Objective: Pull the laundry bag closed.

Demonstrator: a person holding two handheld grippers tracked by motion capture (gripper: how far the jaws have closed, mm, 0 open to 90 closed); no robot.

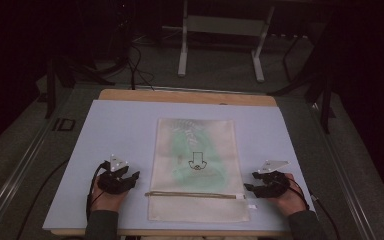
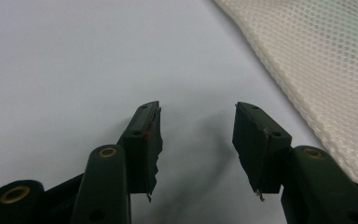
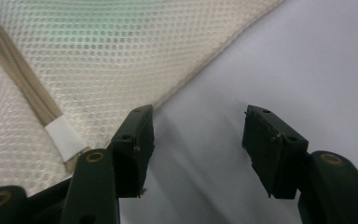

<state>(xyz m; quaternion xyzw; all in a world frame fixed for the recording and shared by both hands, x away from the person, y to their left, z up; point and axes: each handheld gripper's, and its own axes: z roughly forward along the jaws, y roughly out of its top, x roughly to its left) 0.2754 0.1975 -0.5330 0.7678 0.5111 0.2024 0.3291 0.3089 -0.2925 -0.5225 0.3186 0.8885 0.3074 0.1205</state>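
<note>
- Left tool [image 1: 130, 179]: jaws stand wide apart with nothing between them, resting on the bench [image 1: 115, 125] just beside the left edge of the mesh bag [image 1: 195, 165], not touching it.
- Mesh bag: lies flat in the middle of the bench, zipper [image 1: 195, 194] running across near the front end, something green inside. By my reading the work on it has hardly begun; no grip is taken and the zipper looks closed, though I cannot tell for sure.
- Right tool [image 1: 250, 182]: jaws also wide and empty, just off the bag's right edge near the zipper's white tab [image 3: 65, 136].
- Count: one bag, one zipper, two tools, one bench.
</note>
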